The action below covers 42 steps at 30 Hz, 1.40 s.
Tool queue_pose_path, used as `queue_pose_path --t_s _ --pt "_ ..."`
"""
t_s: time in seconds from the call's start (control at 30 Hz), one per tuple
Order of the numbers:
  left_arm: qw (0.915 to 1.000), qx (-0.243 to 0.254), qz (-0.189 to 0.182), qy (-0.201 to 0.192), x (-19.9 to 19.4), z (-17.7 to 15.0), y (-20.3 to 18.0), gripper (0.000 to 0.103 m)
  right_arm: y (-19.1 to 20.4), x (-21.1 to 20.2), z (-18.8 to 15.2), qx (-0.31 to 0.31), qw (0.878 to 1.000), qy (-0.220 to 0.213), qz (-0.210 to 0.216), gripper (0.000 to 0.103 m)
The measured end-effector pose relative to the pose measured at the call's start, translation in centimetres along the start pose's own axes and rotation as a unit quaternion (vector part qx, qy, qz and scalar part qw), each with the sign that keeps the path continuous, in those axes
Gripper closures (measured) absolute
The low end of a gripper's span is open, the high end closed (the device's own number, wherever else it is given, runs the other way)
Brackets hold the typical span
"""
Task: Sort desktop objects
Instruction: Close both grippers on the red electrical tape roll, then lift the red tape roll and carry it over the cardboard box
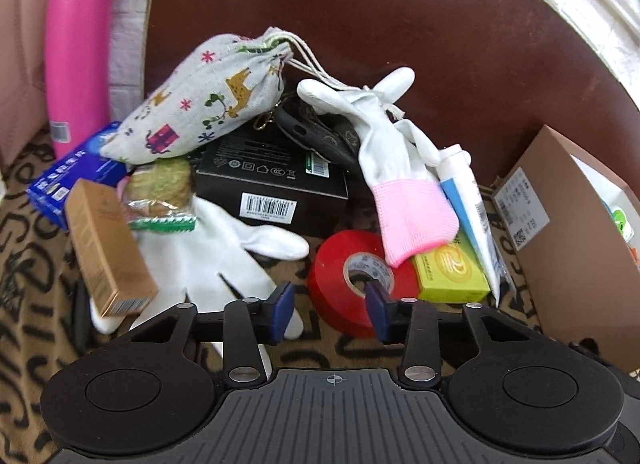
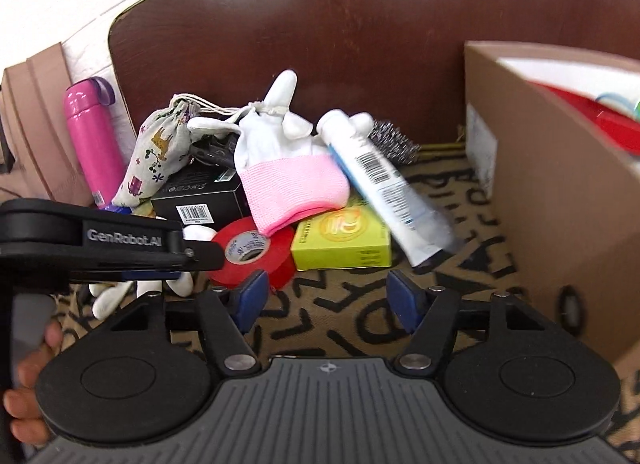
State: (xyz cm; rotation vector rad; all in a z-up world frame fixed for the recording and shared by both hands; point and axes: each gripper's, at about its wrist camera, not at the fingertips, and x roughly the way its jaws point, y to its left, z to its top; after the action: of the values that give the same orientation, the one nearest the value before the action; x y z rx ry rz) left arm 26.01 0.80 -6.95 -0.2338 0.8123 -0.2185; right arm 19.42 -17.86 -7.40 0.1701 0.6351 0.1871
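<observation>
Right now I am holding the left claw [image 1: 330,308] low over the patterned counter [image 1: 36,276], jaws partly open and gripping nothing. Its right finger is sitting in front of the tape [image 1: 360,284], roughly over the hole, and its left finger is overlapping the flat glove [image 1: 208,260] just to the left. The right claw [image 2: 324,298] is hovering wide open and empty, with bare counter between its fingers; the tape is just ahead to its left and the yellow box [image 2: 340,240] straight ahead.

I am judging the tape as the left claw's pick. To do it well, I should be nudging right so the jaws are straddling one wall of the ring, not catching the glove. The pink cuff [image 1: 412,216] of the other glove is drooping onto the far rim of the tape, so lifting slowly should be letting it slide off. The carton [image 1: 576,232] is waiting well off to the right.
</observation>
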Motion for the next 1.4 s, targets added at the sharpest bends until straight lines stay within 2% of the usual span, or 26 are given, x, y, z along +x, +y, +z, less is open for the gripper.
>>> queue_pose_path --t_s 0.4,0.47,0.53,0.57,0.6,0.63,0.67,0.73,0.87,1.4 --pt "0.9994 0.027 -0.020 0.012 3.1 1.1 0.3 0.052 0.6 2.9 0.3 0.028 0.999 0.000 0.029 0.038" --pt "0.9992 0.036 -0.018 0.010 3.4 1.2 0.2 0.061 0.9 3.3 0.4 0.026 0.999 -0.002 0.030 0.038" --pt "0.9992 0.032 -0.019 0.012 3.5 1.3 0.2 0.059 1.1 3.7 0.5 0.021 0.999 -0.003 0.031 0.038" --pt "0.9992 0.035 -0.017 0.012 3.4 1.2 0.2 0.071 1.2 3.8 0.5 0.018 0.999 -0.003 0.033 0.040" --pt "0.9991 0.037 -0.015 0.011 3.3 1.2 0.2 0.073 1.3 3.8 0.5 0.013 0.999 -0.003 0.037 0.042" --pt "0.9991 0.039 -0.013 0.010 3.1 1.0 0.1 0.074 1.3 3.7 0.5 0.008 0.999 -0.002 0.053 0.056" --pt "0.9991 0.041 -0.008 0.010 2.8 0.9 -0.1 0.075 1.4 3.5 0.4 0.006 0.998 0.000 0.066 0.064" --pt "0.9987 0.051 -0.003 0.008 2.2 0.5 -0.7 0.076 1.7 3.1 0.5 -0.011 0.998 0.002 0.059 0.064" --pt "0.9985 0.051 -0.009 0.017 0.9 -0.7 -1.5 0.076 1.4 1.3 0.0 -0.022 0.998 0.010 0.055 0.064" --pt "0.9953 0.056 -0.053 0.059 -5.7 -9.5 -7.0 0.076 -1.4 -9.7 -4.8 -0.061 0.996 0.050 0.028 0.064"
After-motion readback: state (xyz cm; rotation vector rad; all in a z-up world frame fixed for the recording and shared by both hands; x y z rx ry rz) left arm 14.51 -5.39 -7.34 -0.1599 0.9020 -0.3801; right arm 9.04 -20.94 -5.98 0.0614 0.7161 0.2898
